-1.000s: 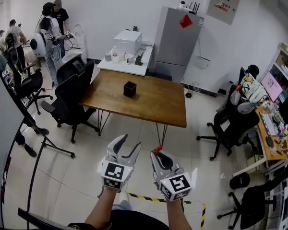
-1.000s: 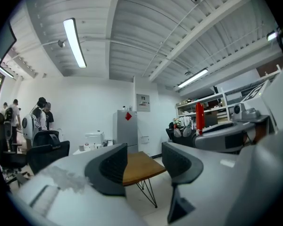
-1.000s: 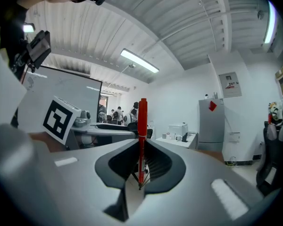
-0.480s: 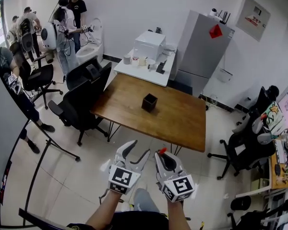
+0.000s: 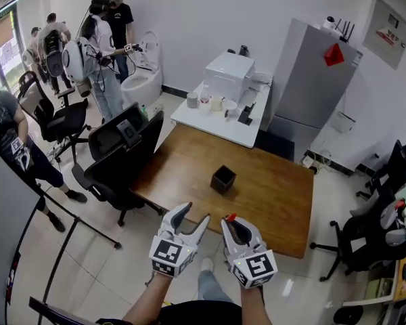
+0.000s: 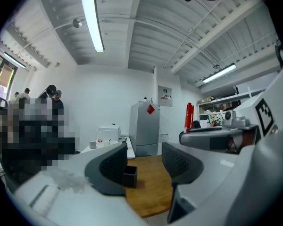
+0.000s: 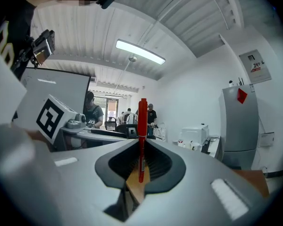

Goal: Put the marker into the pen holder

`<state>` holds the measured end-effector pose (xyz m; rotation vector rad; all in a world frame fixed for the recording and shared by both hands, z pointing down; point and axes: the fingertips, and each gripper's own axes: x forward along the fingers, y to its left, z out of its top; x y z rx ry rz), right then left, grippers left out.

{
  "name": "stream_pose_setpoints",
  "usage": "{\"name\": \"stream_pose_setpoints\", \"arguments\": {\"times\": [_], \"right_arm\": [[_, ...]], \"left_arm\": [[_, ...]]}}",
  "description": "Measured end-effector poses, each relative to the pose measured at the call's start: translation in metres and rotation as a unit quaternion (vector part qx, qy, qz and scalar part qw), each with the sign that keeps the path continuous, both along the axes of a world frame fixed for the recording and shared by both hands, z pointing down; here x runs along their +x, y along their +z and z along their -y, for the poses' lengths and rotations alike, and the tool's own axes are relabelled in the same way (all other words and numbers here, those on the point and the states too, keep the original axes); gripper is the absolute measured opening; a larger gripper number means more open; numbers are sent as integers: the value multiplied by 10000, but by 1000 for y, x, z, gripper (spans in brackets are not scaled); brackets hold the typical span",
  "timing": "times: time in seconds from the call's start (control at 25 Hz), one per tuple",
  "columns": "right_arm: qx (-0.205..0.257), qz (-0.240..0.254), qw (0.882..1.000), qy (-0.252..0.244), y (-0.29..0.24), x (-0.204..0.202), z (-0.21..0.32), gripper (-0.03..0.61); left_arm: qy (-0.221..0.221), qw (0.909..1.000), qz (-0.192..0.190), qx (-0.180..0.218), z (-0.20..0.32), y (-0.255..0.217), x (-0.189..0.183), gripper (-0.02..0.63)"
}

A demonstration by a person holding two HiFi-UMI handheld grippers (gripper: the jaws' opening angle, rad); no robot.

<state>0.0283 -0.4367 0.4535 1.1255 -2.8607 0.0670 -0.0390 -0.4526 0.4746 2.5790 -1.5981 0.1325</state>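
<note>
2 grippers sit side by side at the bottom of the head view, held over pale floor short of the table. The left gripper point(image 5: 193, 214) has its jaws a moderate way apart, and its own view shows nothing between them, only the table and pen holder beyond the gap. The right gripper point(image 5: 232, 225) is closed tight on the marker point(image 7: 142, 128), a red one that stands upright between the pads with its upper end rising clear above the jaw tips. Beyond the grippers stands the wooden table point(image 5: 274, 198), and on it, a little left of centre, the pen holder point(image 5: 223, 179), a black square cup, upright, open at the top and well apart from the marker. 1 black office chair point(image 5: 125, 158) is pushed against the table's left edge. Farther back a white side table point(image 5: 216, 119) carries a white box point(image 5: 231, 74) and a few small items, with a tall grey cabinet point(image 5: 312, 76) just beside it at the right. At the far left several people point(image 5: 105, 49) stand together near the wall.
</note>
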Motion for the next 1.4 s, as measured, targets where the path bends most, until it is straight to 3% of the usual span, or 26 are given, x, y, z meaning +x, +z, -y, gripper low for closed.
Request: {"name": "stream_pose_setpoints", "arguments": {"times": [0.32,0.44,0.6,1.04,1.24,1.4], "right_arm": [[-75,32,9999,142,5,41,158,38],[-474,235,9984,209,31,41,196,38],[-914,-62,9949,434,95,31,229,38],[-1490,-462,9828,992,202,19,300,37],[-1548,-456,9810,1073,226,11,313,37],[-1787,-780,9743,1130,255,5,311,38]], "left_arm": [[36,9995,53,319,150,-21,28,216],[192,9997,133,56,184,-4,35,216],[308,9981,210,-491,219,44,26,216],[813,9871,359,-1334,264,151,12,216],[894,9839,292,-1520,267,176,15,216],[968,9817,301,-1614,267,188,13,216]]}}
